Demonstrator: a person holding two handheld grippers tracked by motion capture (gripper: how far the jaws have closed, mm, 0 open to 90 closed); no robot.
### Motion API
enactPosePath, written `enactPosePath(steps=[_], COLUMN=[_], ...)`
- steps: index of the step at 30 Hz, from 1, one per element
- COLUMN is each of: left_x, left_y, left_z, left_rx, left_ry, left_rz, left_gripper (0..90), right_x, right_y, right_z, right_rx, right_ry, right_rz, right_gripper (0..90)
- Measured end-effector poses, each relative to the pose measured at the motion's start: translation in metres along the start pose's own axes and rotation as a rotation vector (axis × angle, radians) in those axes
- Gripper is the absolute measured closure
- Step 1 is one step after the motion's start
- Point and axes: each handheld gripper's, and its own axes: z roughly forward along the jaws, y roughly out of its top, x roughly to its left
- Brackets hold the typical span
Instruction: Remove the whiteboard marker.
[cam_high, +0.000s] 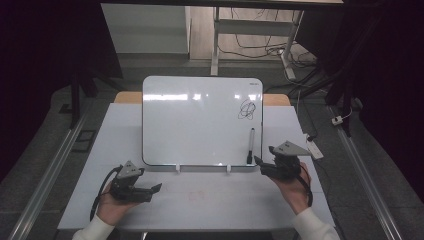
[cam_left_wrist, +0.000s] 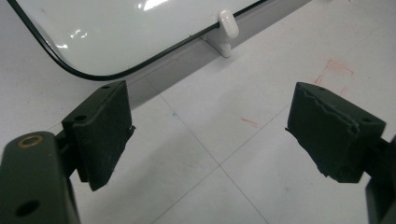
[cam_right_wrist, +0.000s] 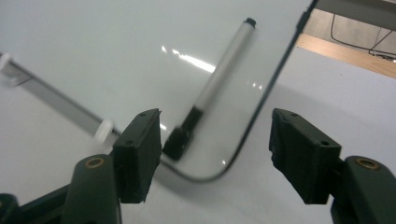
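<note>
Grey marker (cam_right_wrist: 219, 79) on whiteboard (cam_high: 200, 120); right tool (cam_right_wrist: 215, 140) released, left tool (cam_left_wrist: 210, 126) released.

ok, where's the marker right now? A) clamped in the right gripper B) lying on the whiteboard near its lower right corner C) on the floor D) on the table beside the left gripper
B: the marker lies on the whiteboard near its lower right corner, below the scribble; the right gripper is open in front of it with nothing between the jaws.
</note>
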Motion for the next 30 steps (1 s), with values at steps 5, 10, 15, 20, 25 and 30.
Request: enactPosePath(steps=[5, 10, 15, 20, 25, 30], left_x=[-0.001, -0.001, -0.002, -0.002, -0.002, -0.002], left_y=[0.000, -0.001, -0.001, -0.001, -0.001, -0.001], left_z=[0.001, 0.001, 0.001, 0.000, 0.000, -0.001], left_rx=[0.004, 0.006, 0.005, 0.005, 0.003, -0.002], left_ry=[0.006, 0.008, 0.009, 0.010, 0.010, 0.013], left_rz=[0.012, 0.016, 0.022, 0.026, 0.028, 0.027], left_gripper=[14.1, 13.9, 13.9, 13.8, 13.8, 13.8], right_x=[0.005, 0.010, 0.012, 0.011, 0.017, 0.025], right_y=[0.020, 0.031, 0.035, 0.035, 0.035, 0.035], right_z=[0.026, 0.039, 0.051, 0.054, 0.056, 0.059], right_rx=[0.016, 0.021, 0.042, 0.039, 0.039, 0.038], right_ry=[-0.039, -0.096, -0.154, -0.180, -0.161, -0.157], right_rz=[0.022, 0.033, 0.066, 0.084, 0.101, 0.079], right_gripper=[46.5, 55.0, 63.3, 70.0, 78.5, 81.1])
